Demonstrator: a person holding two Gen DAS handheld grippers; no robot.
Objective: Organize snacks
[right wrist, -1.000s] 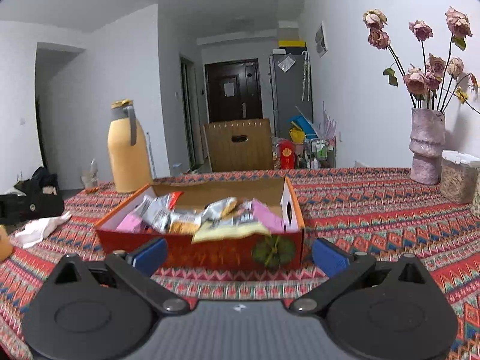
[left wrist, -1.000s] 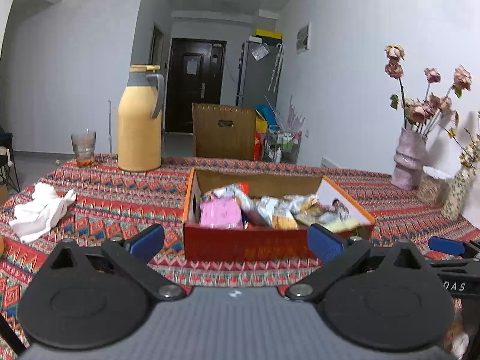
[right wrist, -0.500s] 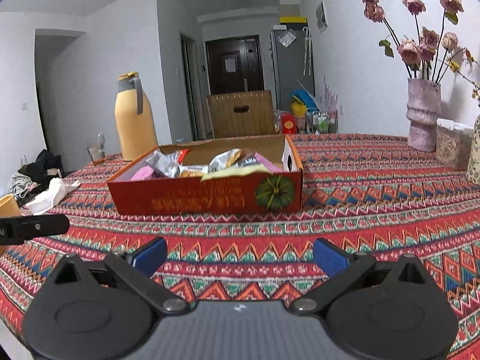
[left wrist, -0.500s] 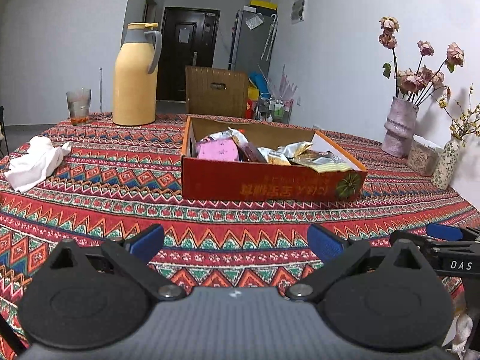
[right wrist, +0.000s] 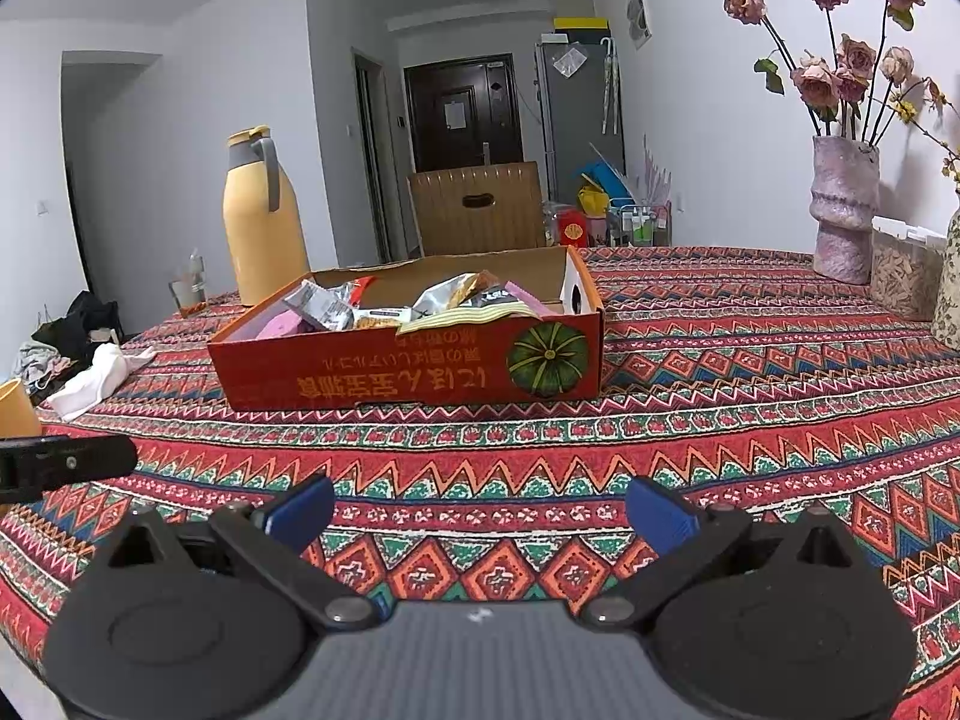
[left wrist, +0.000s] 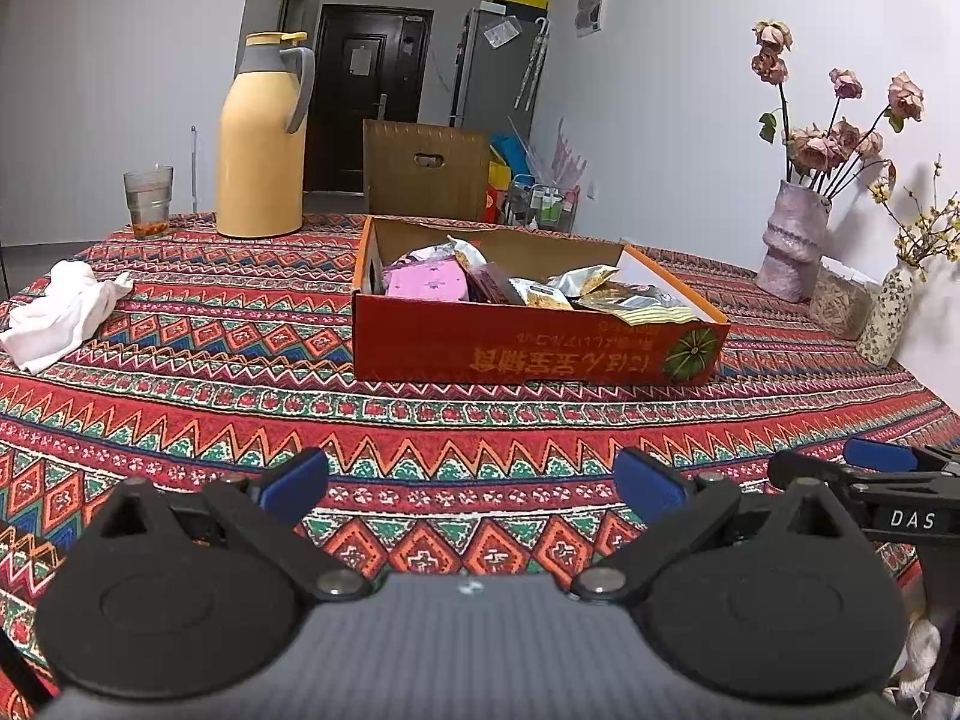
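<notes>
A red cardboard box [left wrist: 528, 351] [right wrist: 420, 369] holding several snack packets sits on the patterned tablecloth, among them a pink packet [left wrist: 427, 282] and silver packets [right wrist: 456, 294]. My left gripper [left wrist: 471, 483] hovers open near the table's front edge, well short of the box, with nothing between its blue fingertips. My right gripper [right wrist: 480, 507] is likewise open and empty, set back from the box. The right gripper's fingers [left wrist: 876, 456] show at the right edge of the left wrist view; the left gripper's finger [right wrist: 66, 462] shows at the left edge of the right wrist view.
A yellow thermos jug [left wrist: 261, 138] and a glass [left wrist: 149, 195] stand at the far left. A white cloth [left wrist: 57, 312] lies on the left. A vase of dried roses [right wrist: 843, 210], a small jar and a floral vase [left wrist: 888, 315] line the right wall. A chair back [left wrist: 423, 171] rises behind the table.
Both grippers have drawn back from the box toward the table's front edge and risen a little; the box now looks farther away. Both stay open and empty.
</notes>
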